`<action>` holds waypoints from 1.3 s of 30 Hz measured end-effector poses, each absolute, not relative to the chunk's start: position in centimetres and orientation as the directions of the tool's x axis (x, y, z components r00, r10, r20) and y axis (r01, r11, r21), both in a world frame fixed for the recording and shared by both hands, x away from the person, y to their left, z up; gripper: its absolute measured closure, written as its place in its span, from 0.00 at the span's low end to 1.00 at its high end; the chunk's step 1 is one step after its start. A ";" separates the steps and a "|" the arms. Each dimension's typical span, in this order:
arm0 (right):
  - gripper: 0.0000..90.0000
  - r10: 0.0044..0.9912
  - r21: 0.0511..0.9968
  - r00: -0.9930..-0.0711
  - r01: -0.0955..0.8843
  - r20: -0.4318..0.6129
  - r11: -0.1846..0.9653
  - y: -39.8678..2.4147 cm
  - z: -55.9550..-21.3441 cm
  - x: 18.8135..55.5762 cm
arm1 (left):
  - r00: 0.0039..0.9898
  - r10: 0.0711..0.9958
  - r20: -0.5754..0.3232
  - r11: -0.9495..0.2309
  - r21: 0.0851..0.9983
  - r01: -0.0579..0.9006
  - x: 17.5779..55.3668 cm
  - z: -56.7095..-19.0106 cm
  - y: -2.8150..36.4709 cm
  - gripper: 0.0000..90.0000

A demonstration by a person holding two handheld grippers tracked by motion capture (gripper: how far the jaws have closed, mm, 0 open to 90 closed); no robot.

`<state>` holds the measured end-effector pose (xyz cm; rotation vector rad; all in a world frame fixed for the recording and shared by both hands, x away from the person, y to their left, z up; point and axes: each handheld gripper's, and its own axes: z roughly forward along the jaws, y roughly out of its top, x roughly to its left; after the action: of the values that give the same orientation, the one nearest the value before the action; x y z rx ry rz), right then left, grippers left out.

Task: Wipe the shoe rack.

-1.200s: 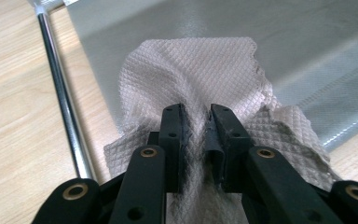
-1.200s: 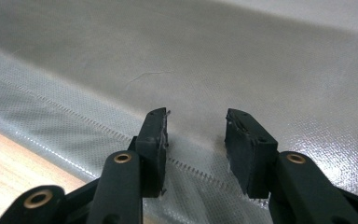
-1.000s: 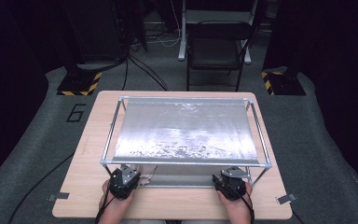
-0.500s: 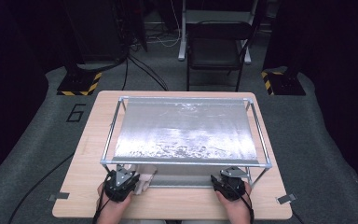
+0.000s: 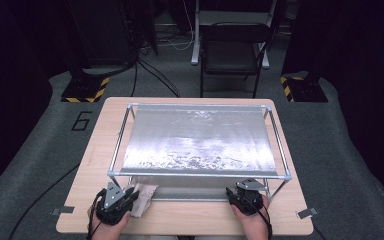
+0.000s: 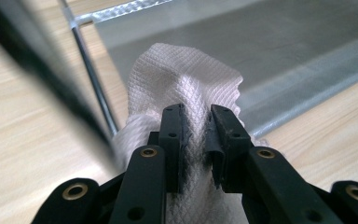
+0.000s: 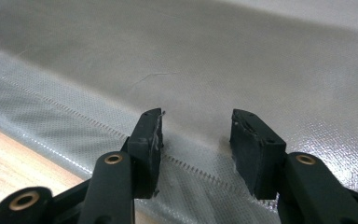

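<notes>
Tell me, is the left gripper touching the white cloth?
Touching. In the left gripper view, the left gripper has both black jaws pressed onto a bunched fold of the white cloth, which puffs up beyond them.

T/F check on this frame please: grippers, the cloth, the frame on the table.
1. The left gripper is shut on the white cloth. True.
2. The right gripper grips the cloth. False: its jaws stand apart with nothing between them, over the silver sheet.
3. The metal frame stands on a wooden table. True.
4. The cloth lies at the far edge of the table. False: in the high view it is at the near edge, by the left gripper.
5. A chair stands beyond the table. True.
</notes>
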<state>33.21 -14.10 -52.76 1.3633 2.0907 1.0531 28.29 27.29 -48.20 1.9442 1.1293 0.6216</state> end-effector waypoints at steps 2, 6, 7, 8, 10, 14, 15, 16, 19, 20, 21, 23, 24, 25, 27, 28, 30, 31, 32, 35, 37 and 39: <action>0.59 0.904 0.783 -0.424 0.579 0.052 0.227 -14.1 -52.8 33.2 | 0.481 0.876 0.027 -0.293 0.822 0.488 28.1 -48.2 27.7 0.84; 0.59 0.901 0.786 -0.433 0.569 0.037 0.241 -14.2 -52.7 33.3 | 0.481 0.876 0.026 -0.293 0.821 0.489 27.7 -48.1 27.9 0.84; 0.59 0.904 0.783 -0.424 0.579 0.051 0.227 -14.1 -52.8 33.2 | 0.480 0.876 0.043 -0.302 0.825 0.478 27.7 -48.0 28.0 0.84; 0.59 0.904 0.783 -0.424 0.578 0.050 0.228 -14.1 -52.8 33.2 | 0.485 0.874 0.039 -0.305 0.820 0.485 27.5 -47.9 28.1 0.84; 0.59 0.901 0.786 -0.433 0.569 0.037 0.241 -14.2 -52.8 33.3 | 0.483 0.875 0.044 -0.305 0.824 0.477 27.2 -47.7 28.3 0.84; 0.59 0.901 0.786 -0.433 0.569 0.037 0.241 -14.2 -52.7 33.3 | 0.479 0.877 0.038 -0.295 0.830 0.474 26.7 -47.4 28.9 0.84; 0.59 0.900 0.787 -0.434 0.568 0.036 0.243 -14.2 -52.8 33.3 | 0.473 0.880 0.040 -0.292 0.832 0.471 26.6 -47.5 29.0 0.84; 0.59 0.900 0.785 -0.433 0.572 0.043 0.238 -14.1 -52.8 33.3 | 0.478 0.877 0.042 -0.299 0.827 0.476 26.5 -47.5 29.2 0.84; 0.59 0.898 0.783 -0.437 0.573 0.040 0.244 -14.1 -52.8 33.3 | 0.460 0.887 0.041 -0.286 0.830 0.478 26.3 -47.9 29.6 0.84; 0.59 0.898 0.783 -0.437 0.572 0.040 0.244 -14.1 -52.8 33.3 | 0.460 0.887 0.038 -0.286 0.826 0.485 26.2 -47.9 29.8 0.84; 0.59 0.898 0.783 -0.438 0.572 0.038 0.246 -14.1 -52.8 33.3 | 0.456 0.890 0.029 -0.279 0.826 0.491 26.1 -48.0 29.9 0.85; 0.60 0.898 0.783 -0.438 0.571 0.038 0.246 -14.1 -52.8 33.3 | 0.458 0.888 0.028 -0.281 0.823 0.494 26.1 -48.1 30.1 0.85; 0.59 0.898 0.783 -0.438 0.572 0.038 0.245 -14.1 -52.8 33.3 | 0.456 0.889 0.035 -0.283 0.826 0.488 26.0 -48.1 30.1 0.85; 0.59 0.898 0.783 -0.437 0.572 0.038 0.245 -14.1 -52.8 33.3 | 0.455 0.890 0.039 -0.285 0.825 0.487 25.9 -47.9 30.1 0.85; 0.59 0.898 0.783 -0.438 0.572 0.038 0.246 -14.1 -52.8 33.3 | 0.455 0.889 0.040 -0.285 0.828 0.484 25.8 -47.6 30.1 0.85; 0.60 0.899 0.782 -0.437 0.573 0.039 0.245 -14.1 -52.8 33.3 | 0.455 0.890 0.037 -0.281 0.829 0.483 25.7 -47.4 30.1 0.85; 0.60 0.901 0.781 -0.431 0.578 0.047 0.236 -14.1 -52.8 33.2 | 0.449 0.892 0.044 -0.277 0.839 0.468 25.5 -46.9 30.2 0.85; 0.60 0.898 0.783 -0.438 0.572 0.038 0.246 -14.1 -52.8 33.3 | 0.453 0.890 0.041 -0.277 0.840 0.467 25.4 -46.6 30.3 0.85; 0.60 0.898 0.782 -0.437 0.573 0.039 0.245 -14.1 -52.8 33.3 | 0.452 0.891 0.042 -0.276 0.842 0.464 25.3 -46.3 30.3 0.85; 0.60 0.901 0.781 -0.431 0.578 0.046 0.236 -14.1 -52.8 33.2 | 0.452 0.891 0.047 -0.273 0.851 0.449 25.0 -45.4 30.5 0.85; 0.60 0.899 0.783 -0.437 0.572 0.038 0.245 -14.1 -52.8 33.3 | 0.453 0.890 0.051 -0.274 0.855 0.441 24.8 -44.9 30.6 0.85; 0.60 0.901 0.781 -0.431 0.578 0.046 0.236 -14.1 -52.8 33.2 | 0.450 0.891 0.056 -0.272 0.861 0.431 24.7 -44.2 30.7 0.85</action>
<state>33.24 -14.06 -52.78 1.3559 2.0998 1.0494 24.69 30.70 -44.23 1.8795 1.1147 0.7074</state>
